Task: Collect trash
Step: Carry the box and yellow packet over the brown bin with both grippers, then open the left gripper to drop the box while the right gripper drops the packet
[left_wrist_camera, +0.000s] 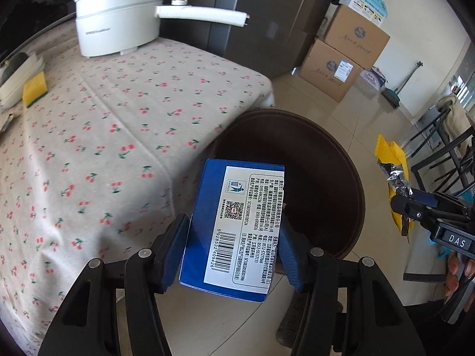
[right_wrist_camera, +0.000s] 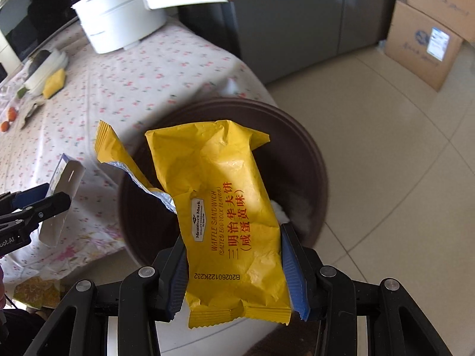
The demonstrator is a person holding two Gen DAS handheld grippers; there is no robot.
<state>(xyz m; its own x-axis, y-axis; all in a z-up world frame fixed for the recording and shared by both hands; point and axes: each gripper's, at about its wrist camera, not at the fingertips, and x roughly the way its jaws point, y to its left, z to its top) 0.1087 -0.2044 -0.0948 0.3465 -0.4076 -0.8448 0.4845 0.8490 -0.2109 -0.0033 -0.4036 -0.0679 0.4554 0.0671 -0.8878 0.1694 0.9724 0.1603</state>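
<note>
Two claws are each gripping a piece of trash above a round, dark brown bin [left_wrist_camera: 335, 160] that is standing on the tiled floor [right_wrist_camera: 400, 154] against the counter's corner. The left claw [left_wrist_camera: 234, 249] is clamping its ribbed blue pads on the sides of a flat, stiff blue carton [left_wrist_camera: 231, 228], whose white label panel with barcode and small print is facing the camera; the carton's far end is reaching over the bin's near rim. The right claw [right_wrist_camera: 234, 267] is pinching a crinkled, glossy yellow wrapper [right_wrist_camera: 219, 195] printed in red, its serrated bottom seam hanging toward the camera and its torn, silvery-lined flap curling off to the left. That wrapper is hanging over the bin's open mouth, where something white is lying inside.

A soft cloth with a small cherry print is covering the counter [left_wrist_camera: 89, 136] and draping over its edge beside the bin. Farther back, a smooth white electric pot [left_wrist_camera: 118, 17] with a long straight handle is sitting near the far edge, and a yellow sponge [left_wrist_camera: 35, 88] is lying by stacked white dishes at the left. Cardboard boxes [left_wrist_camera: 341, 59] are standing well apart along the wall, leaving bare floor beyond the bin.
</note>
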